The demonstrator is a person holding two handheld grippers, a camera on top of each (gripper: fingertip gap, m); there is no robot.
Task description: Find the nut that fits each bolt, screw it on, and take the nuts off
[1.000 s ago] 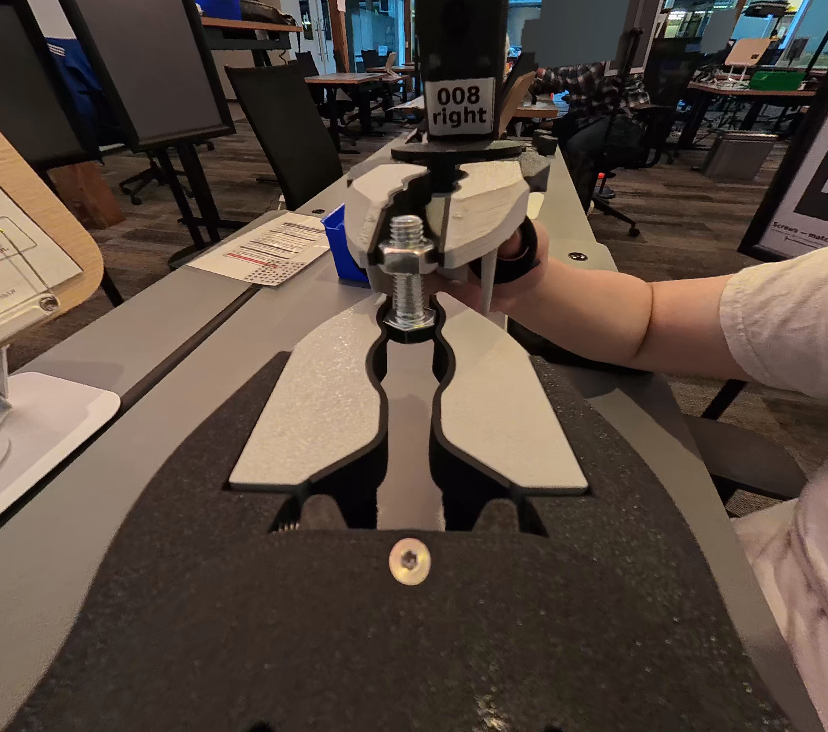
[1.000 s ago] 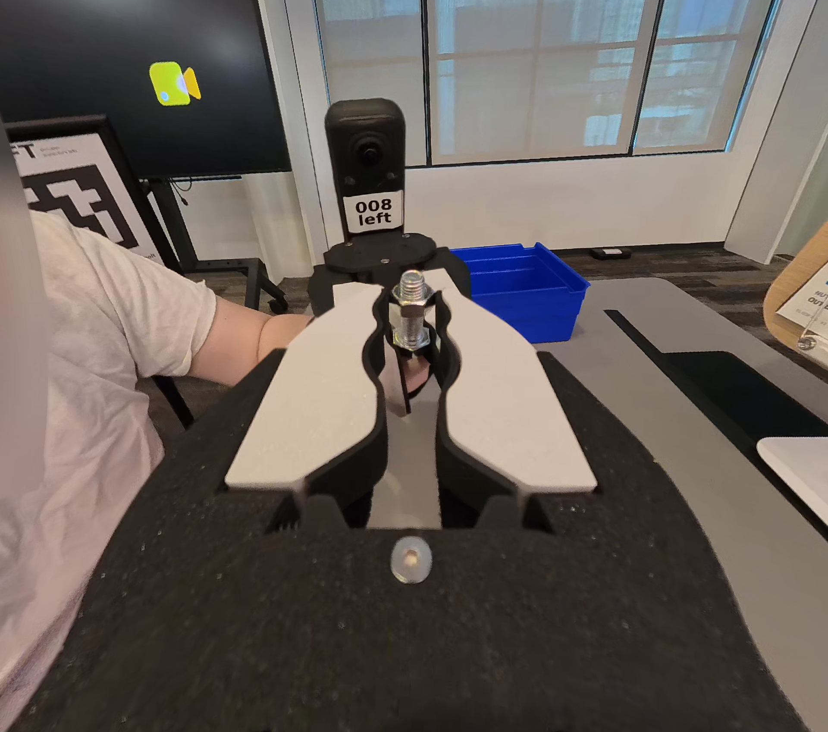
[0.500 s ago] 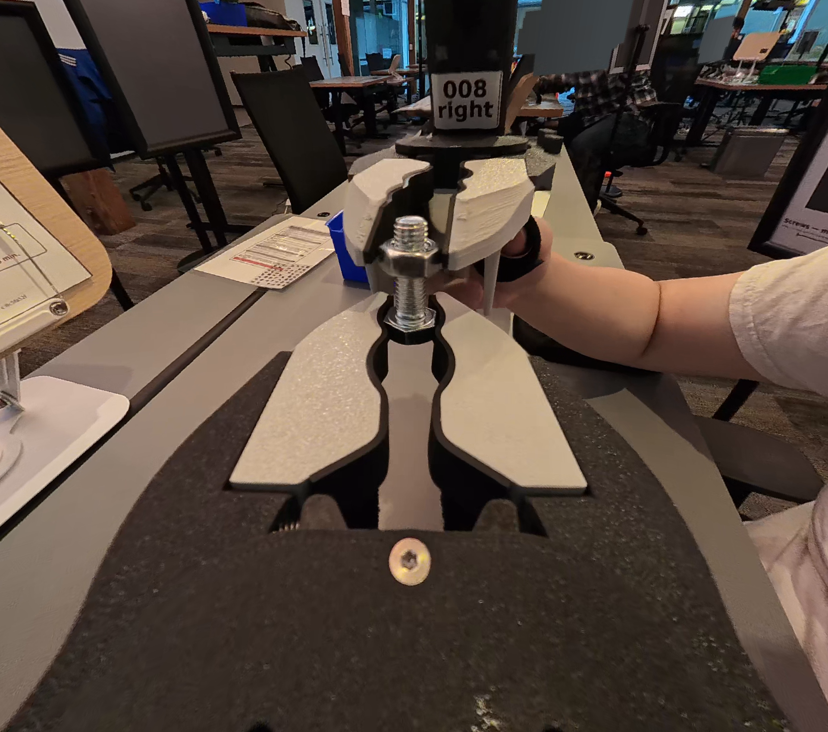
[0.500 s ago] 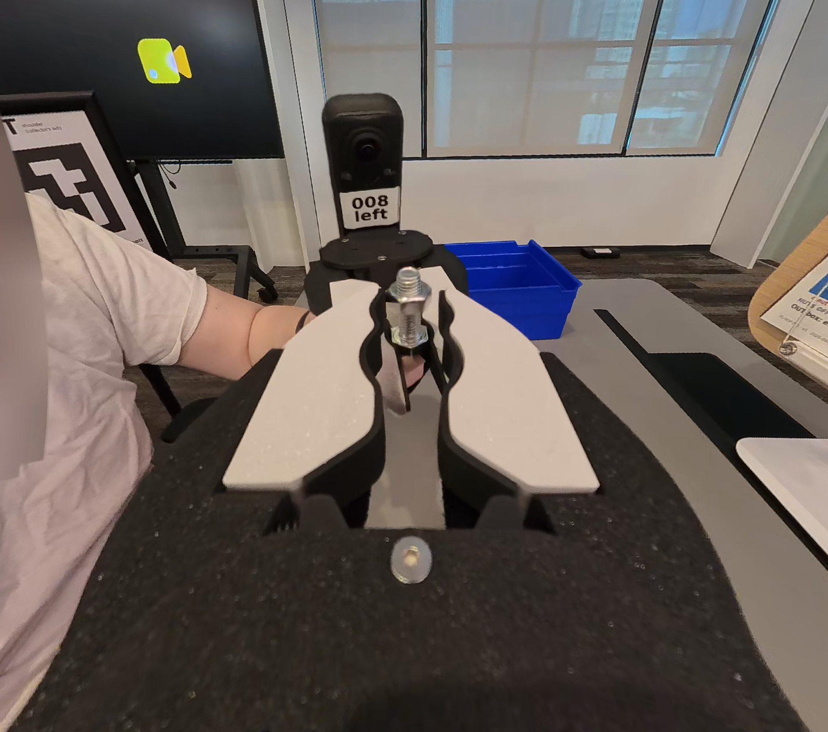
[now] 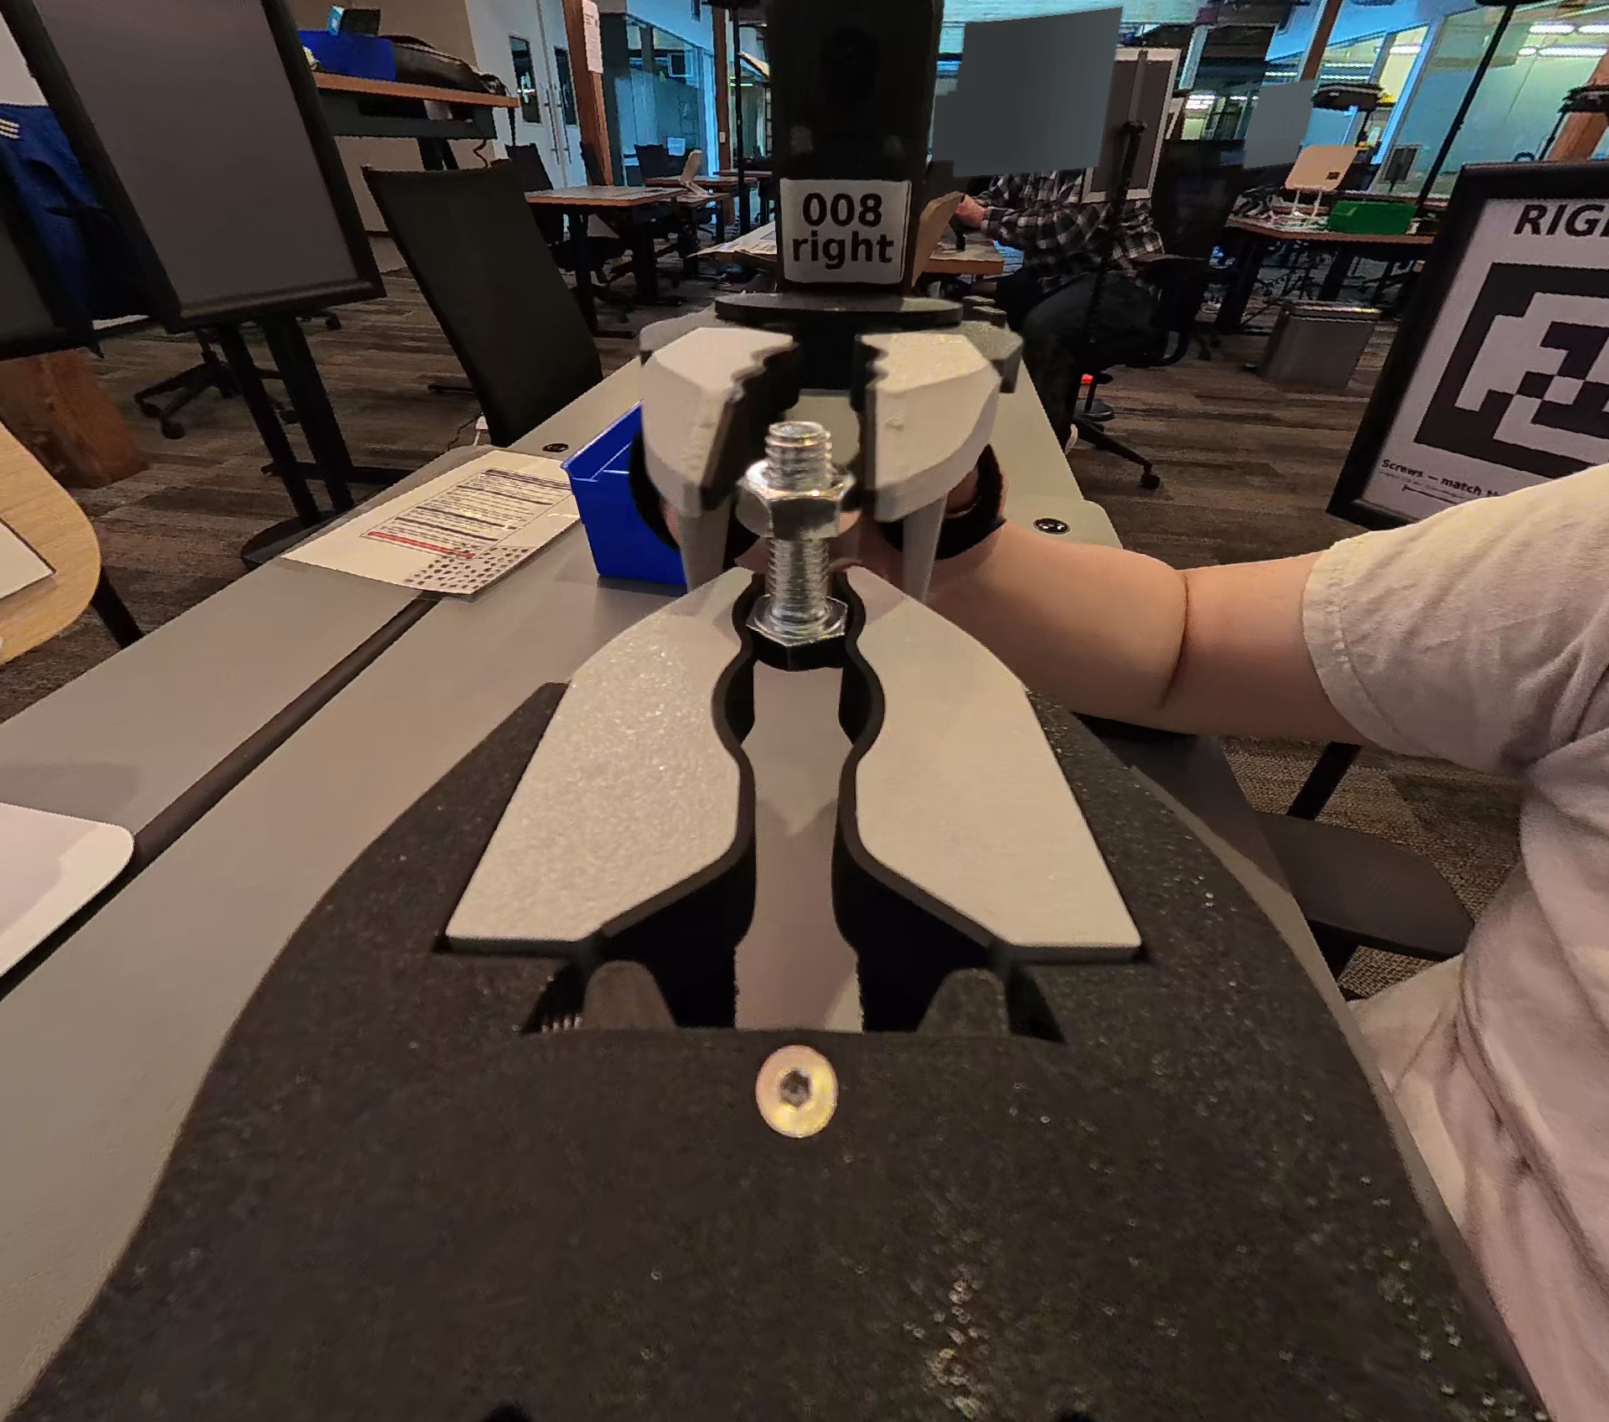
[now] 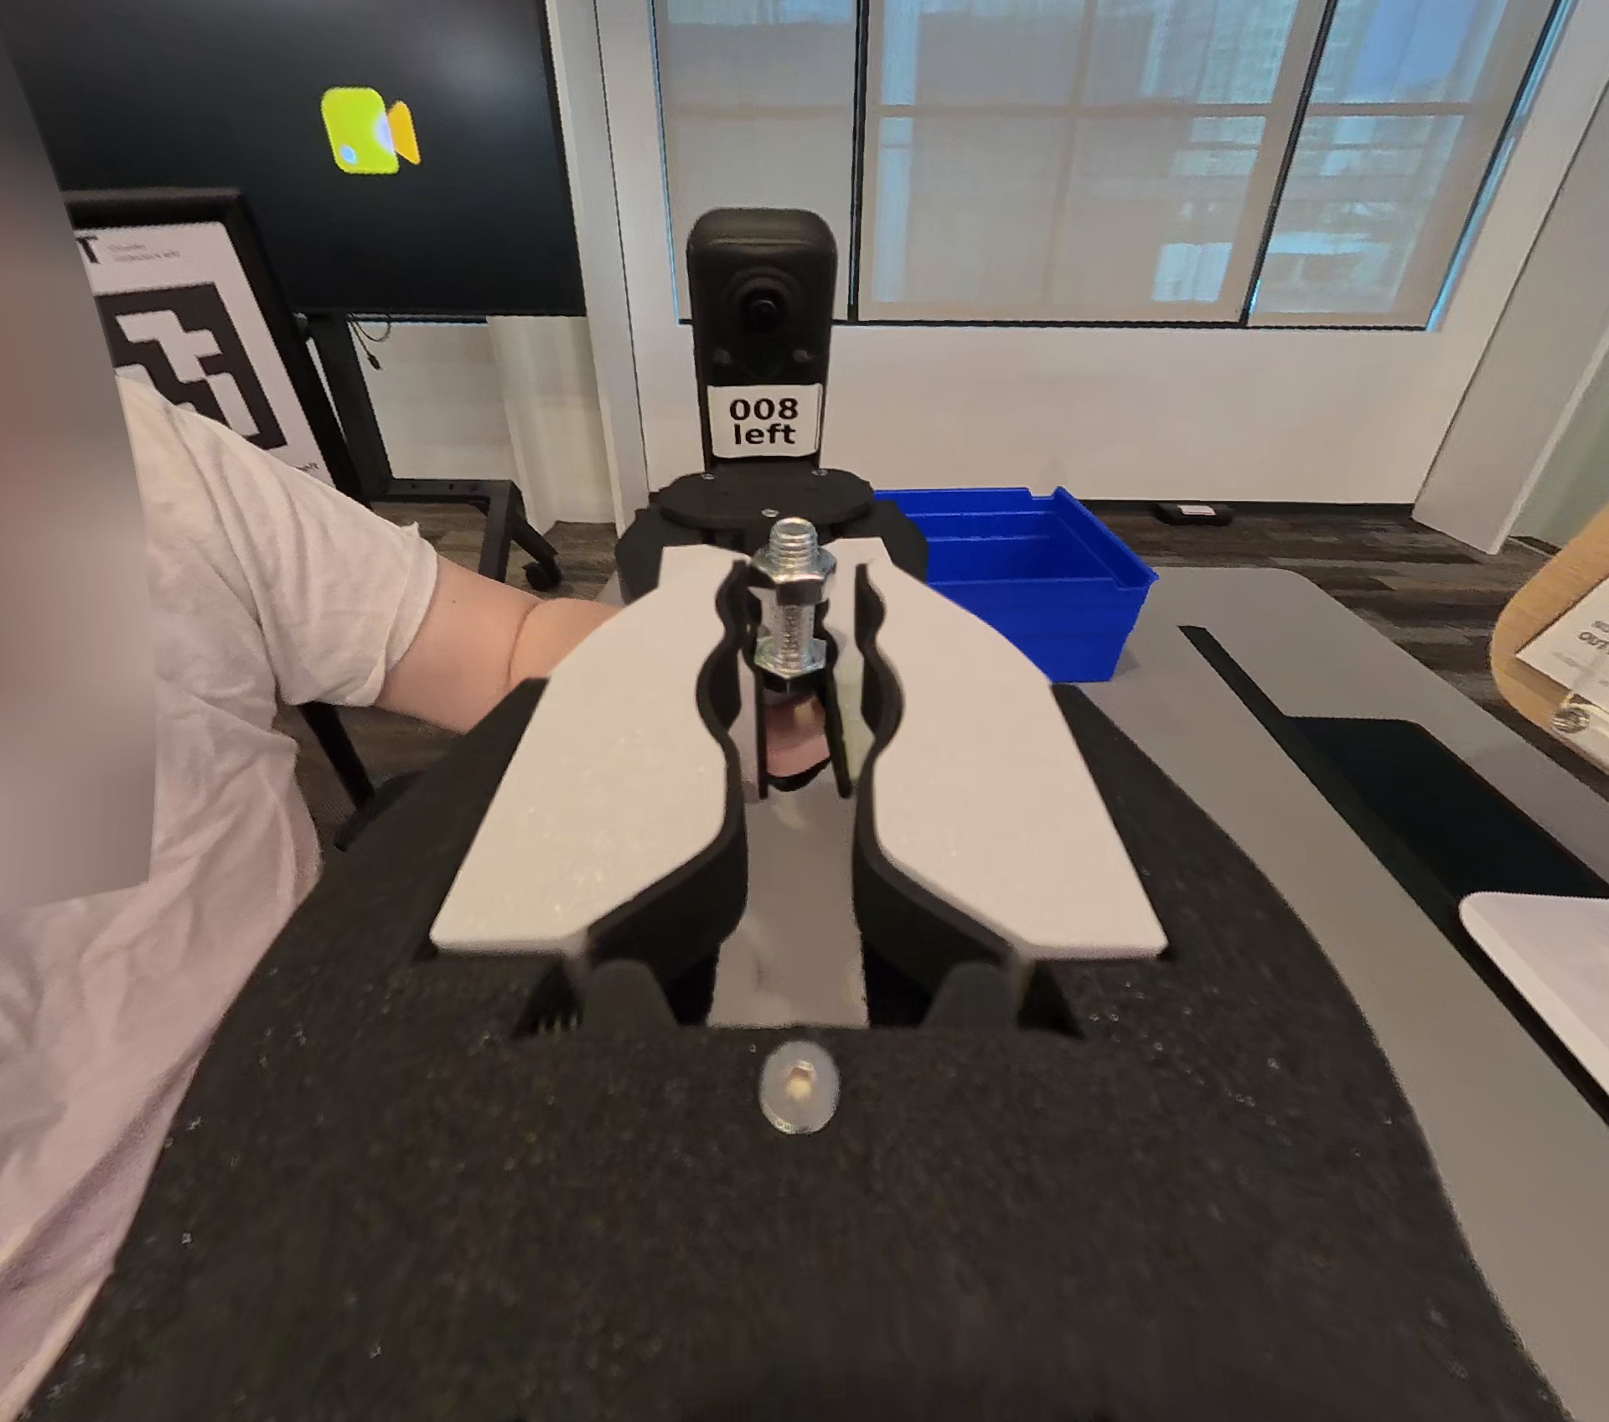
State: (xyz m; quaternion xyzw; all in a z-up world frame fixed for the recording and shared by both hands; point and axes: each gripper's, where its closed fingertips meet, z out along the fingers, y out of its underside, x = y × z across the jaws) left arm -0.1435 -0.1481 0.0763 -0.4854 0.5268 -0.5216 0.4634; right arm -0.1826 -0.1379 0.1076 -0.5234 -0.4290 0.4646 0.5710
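A silver bolt (image 5: 797, 570) stands upright with its head clamped in my left gripper (image 5: 794, 601), which is shut on it above the grey table (image 5: 218, 684). A hex nut (image 5: 797, 496) sits near the top of the thread, with a few threads showing above it. My right gripper (image 5: 797, 479) faces the left one, level, its jaws apart on either side of the nut. In the right wrist view the nut (image 6: 791, 577) sits between my right gripper (image 6: 792, 584) fingers with a thin gap on the right. The bolt (image 6: 788, 627) and left gripper (image 6: 788, 665) show below.
A blue bin (image 5: 609, 510) stands behind the grippers; it also shows in the right wrist view (image 6: 1027, 579). A printed sheet (image 5: 461, 518) lies at the table's left. A person's forearm (image 5: 1132, 640) reaches in from the right. A white pad (image 6: 1550, 971) and a wooden stand (image 6: 1558, 649) are at the right. One gripper's finger ends stand about 4 cm off the other's.
My right gripper has rolled back from a tilt to level and its jaws have spread a little around the nut. The left gripper still holds the bolt upright.
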